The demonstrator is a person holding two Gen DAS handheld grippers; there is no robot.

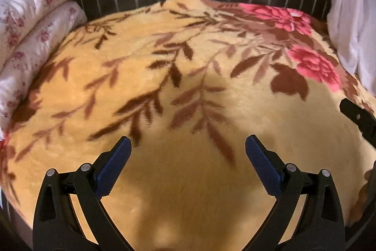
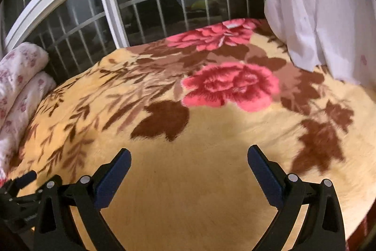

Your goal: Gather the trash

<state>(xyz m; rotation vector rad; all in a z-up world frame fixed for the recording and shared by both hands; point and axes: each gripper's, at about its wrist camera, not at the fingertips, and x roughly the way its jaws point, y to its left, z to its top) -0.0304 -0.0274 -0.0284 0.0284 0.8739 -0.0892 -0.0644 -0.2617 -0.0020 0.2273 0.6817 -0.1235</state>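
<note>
left gripper (image 1: 188,145) wide, empty | right gripper (image 2: 189,154) wide, empty | over blanket (image 1: 188,192)

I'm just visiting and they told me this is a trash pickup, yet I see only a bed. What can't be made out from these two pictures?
- Any trash: none shows on the yellow plush blanket with brown leaves in either wrist view; the frames' edges cut the bed off.
- Outdoors: dark behind the white barred window.
- Under the white hanging curtain: covered.
- The folded pink-flowered white quilt: cropped on the left.
- Both open grippers, left gripper and right gripper: handles out of frame.
</note>
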